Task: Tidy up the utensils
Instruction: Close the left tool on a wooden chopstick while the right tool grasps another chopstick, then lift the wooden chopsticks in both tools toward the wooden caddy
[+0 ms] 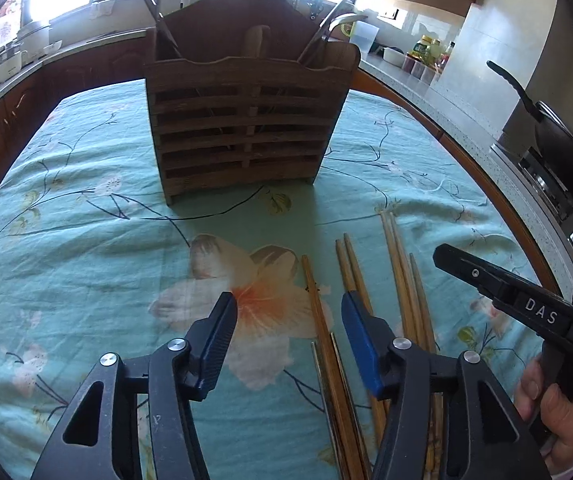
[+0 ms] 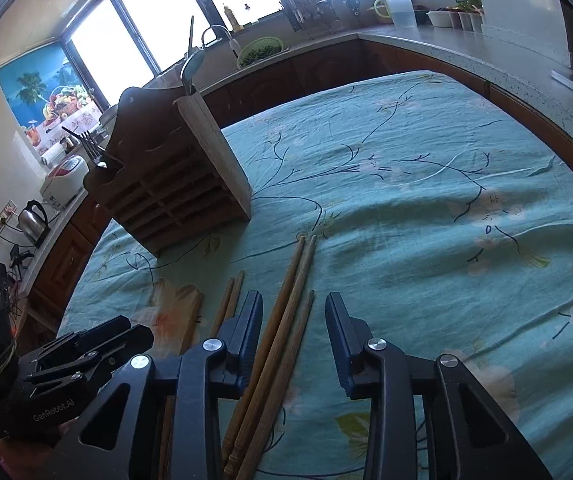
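Observation:
A brown wooden utensil holder (image 1: 242, 120) stands upright on the teal flowered tablecloth (image 1: 86, 208); it also shows in the right wrist view (image 2: 174, 184), with a fork (image 2: 92, 146) and a spoon (image 2: 192, 64) sticking out. Several wooden chopsticks (image 1: 398, 276) lie side by side on the cloth in front of it. My left gripper (image 1: 288, 320) is open and empty, just above the leftmost chopstick (image 1: 318, 312). My right gripper (image 2: 292, 316) is open, with three chopsticks (image 2: 286, 312) lying between its fingers on the cloth. The right gripper shows at the right of the left wrist view (image 1: 486, 280).
Kitchen counters (image 2: 466, 52) with a sink, jars and a pitcher (image 2: 400, 10) curve around the table's far and right sides. A black pan (image 1: 554, 128) sits on a stove at the right. A kettle (image 2: 32, 220) and a rice cooker (image 2: 64, 184) stand at the left.

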